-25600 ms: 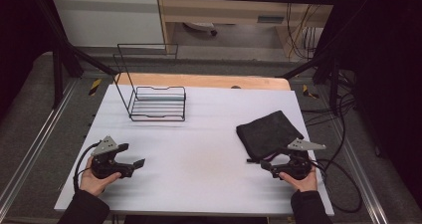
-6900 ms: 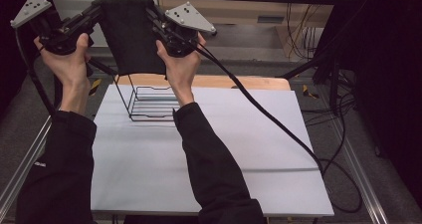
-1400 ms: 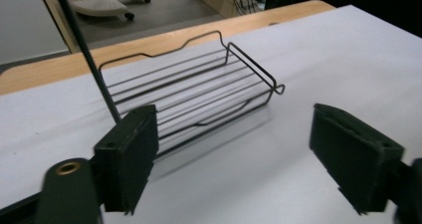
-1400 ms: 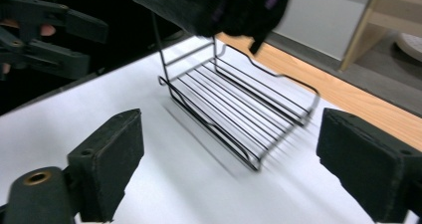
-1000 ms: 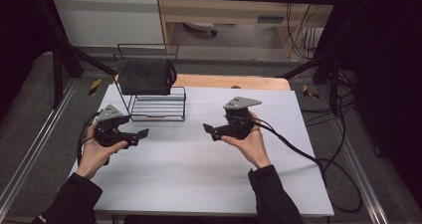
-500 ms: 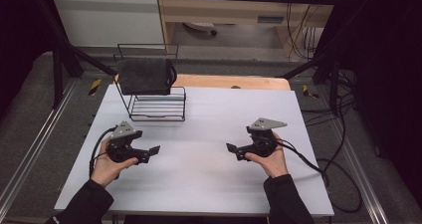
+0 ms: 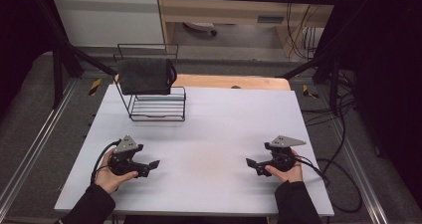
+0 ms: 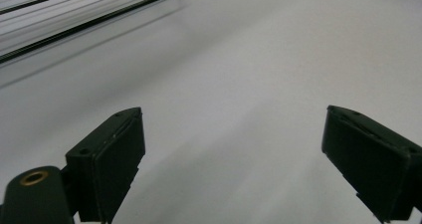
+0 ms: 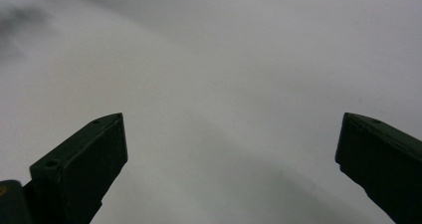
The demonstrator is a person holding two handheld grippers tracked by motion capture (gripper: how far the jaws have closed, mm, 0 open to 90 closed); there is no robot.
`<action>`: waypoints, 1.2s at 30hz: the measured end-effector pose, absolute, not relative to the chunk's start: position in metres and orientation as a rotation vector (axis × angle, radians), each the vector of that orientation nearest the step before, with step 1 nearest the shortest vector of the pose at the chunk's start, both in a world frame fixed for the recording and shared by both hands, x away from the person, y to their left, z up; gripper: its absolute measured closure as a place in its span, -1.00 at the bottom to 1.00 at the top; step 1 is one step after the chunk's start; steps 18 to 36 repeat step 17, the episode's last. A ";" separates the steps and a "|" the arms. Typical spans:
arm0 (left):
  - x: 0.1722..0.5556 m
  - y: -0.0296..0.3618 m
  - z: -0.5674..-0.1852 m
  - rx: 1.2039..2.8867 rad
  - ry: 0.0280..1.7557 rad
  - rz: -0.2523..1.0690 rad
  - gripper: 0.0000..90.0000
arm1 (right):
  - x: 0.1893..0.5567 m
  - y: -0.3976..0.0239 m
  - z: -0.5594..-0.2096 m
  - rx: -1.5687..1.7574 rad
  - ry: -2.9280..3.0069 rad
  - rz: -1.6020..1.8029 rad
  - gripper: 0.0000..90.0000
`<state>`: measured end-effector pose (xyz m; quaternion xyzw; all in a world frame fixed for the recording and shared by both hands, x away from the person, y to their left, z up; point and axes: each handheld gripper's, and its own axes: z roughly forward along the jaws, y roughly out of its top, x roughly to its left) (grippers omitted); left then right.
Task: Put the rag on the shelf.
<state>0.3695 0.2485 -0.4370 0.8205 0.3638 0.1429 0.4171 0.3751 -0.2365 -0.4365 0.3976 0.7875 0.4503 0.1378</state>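
Observation:
A dark cloth (image 7: 145,75) hangs folded over the top bar of a black wire rack (image 7: 155,106) at the back left of the white table (image 7: 219,119). My left gripper (image 7: 151,166) rests low at the front left, open, nothing between its jaws. My right gripper (image 7: 253,165) sits at the front right, also open and empty. In the left gripper view, the left gripper (image 8: 234,159) has its jaws wide apart over bare table, with the rack's base (image 8: 74,15) at the top left. The right gripper (image 9: 231,164) looks along bare table in the right gripper view.
Cables (image 7: 333,179) trail off the table's right edge. A wooden board (image 7: 234,81) lies behind the table. Metal rails (image 7: 30,154) run along both sides of the table.
Both hands have drawn back toward the front edge and lowered to the table. The cloth stays draped on the rack.

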 end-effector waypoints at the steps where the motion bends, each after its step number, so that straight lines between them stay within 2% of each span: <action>1: 0.369 0.250 -0.438 2.059 0.912 0.360 -0.78 | 0.374 -0.240 -0.439 1.156 2.275 1.309 -0.98; 9: 0.365 0.260 -0.444 2.067 0.905 0.370 -0.78 | 0.363 -0.255 -0.451 1.175 2.302 1.290 -0.98; 36: 0.364 0.261 -0.446 2.070 0.902 0.368 -0.78 | 0.362 -0.256 -0.450 1.176 2.310 1.293 -0.98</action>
